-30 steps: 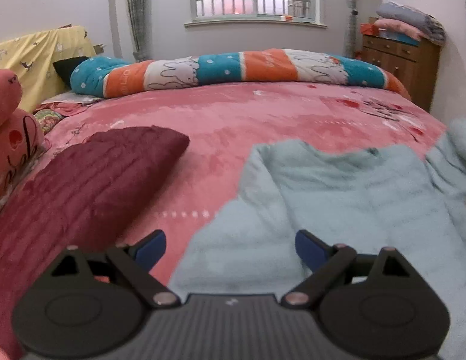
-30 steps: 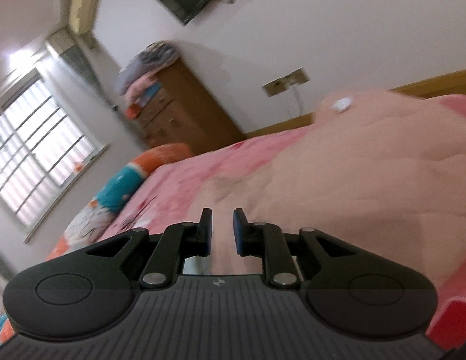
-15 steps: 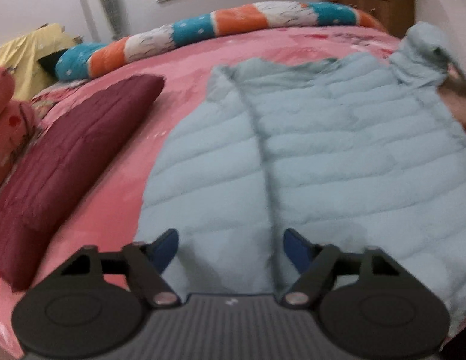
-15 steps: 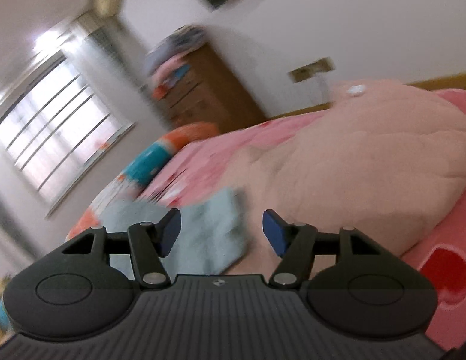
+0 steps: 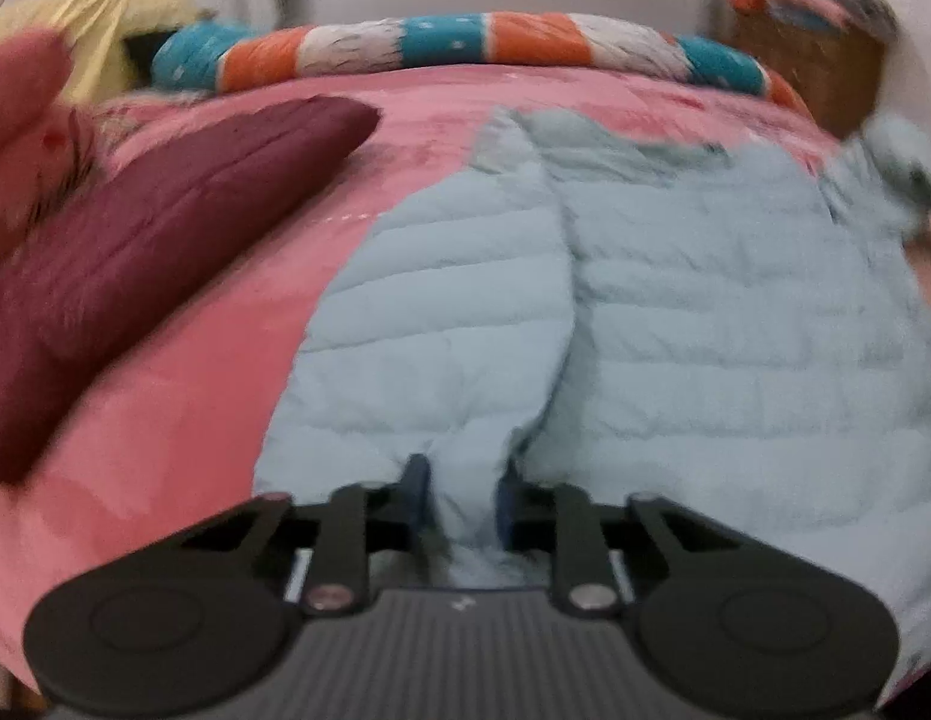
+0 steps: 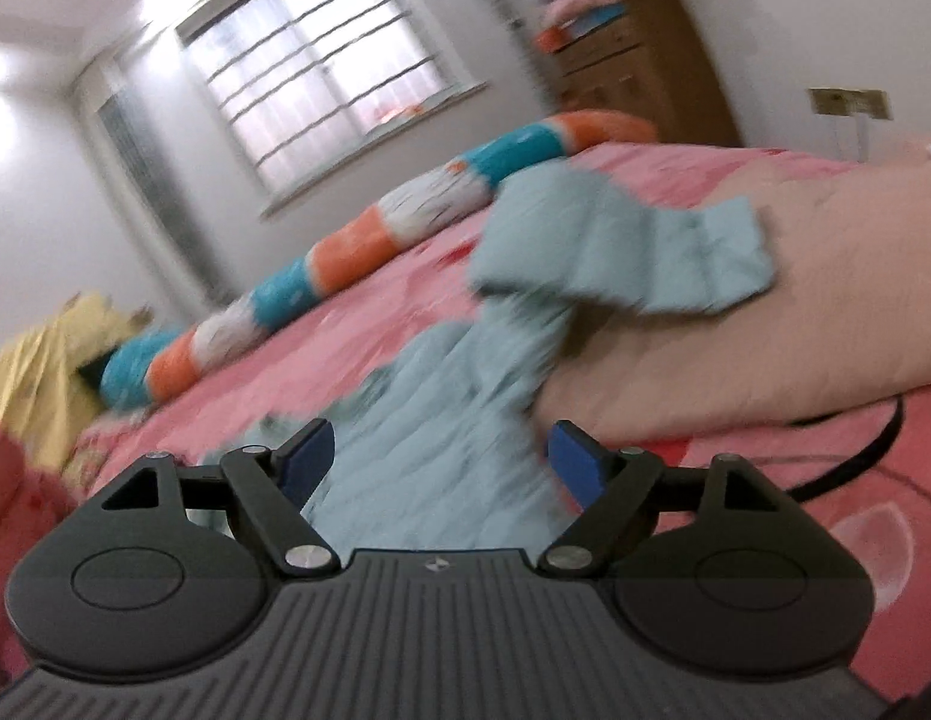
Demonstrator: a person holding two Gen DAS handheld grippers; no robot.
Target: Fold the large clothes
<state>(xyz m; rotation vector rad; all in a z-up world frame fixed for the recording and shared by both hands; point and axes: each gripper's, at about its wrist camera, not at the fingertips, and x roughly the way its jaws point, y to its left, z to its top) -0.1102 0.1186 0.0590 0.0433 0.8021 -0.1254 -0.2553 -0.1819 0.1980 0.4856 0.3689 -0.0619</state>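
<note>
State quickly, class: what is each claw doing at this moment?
Left claw: closing on a pinched fold of the pale blue puffer jacket.
Right claw: opening wide, gripping nothing; jacket fabric lies between its pads.

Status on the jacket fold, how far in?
Early. Done: the light blue puffer jacket is spread out on the pink bed, with no fold across its body yet. In hand: the left gripper is closing on a pinch of the jacket's near edge; the right gripper is opening, with jacket fabric lying loose between its fingers. Left: all the folding.
</note>
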